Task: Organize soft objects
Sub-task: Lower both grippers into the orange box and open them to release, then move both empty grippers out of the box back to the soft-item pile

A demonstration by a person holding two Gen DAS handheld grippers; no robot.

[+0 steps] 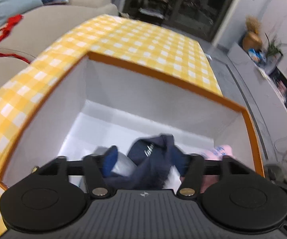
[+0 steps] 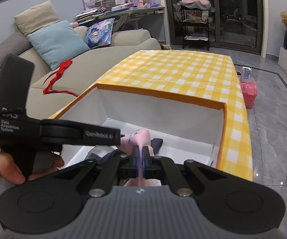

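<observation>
- The navy cloth (image 1: 153, 159) already lies in the white box (image 1: 147, 99). The left claw (image 1: 143, 159) hangs over it with its fingers apart and nothing pinched.
- The right claw (image 2: 141, 157) is clamped on the pink cloth (image 2: 137, 137), low inside the box and not let go yet.
- A red cloth (image 2: 59, 73) on the sofa (image 2: 95, 59) may still need tidying.
- The box sits on a worktop (image 2: 173, 69) with a yellow checked cover. The floor (image 2: 272, 129) is grey tile.
</observation>
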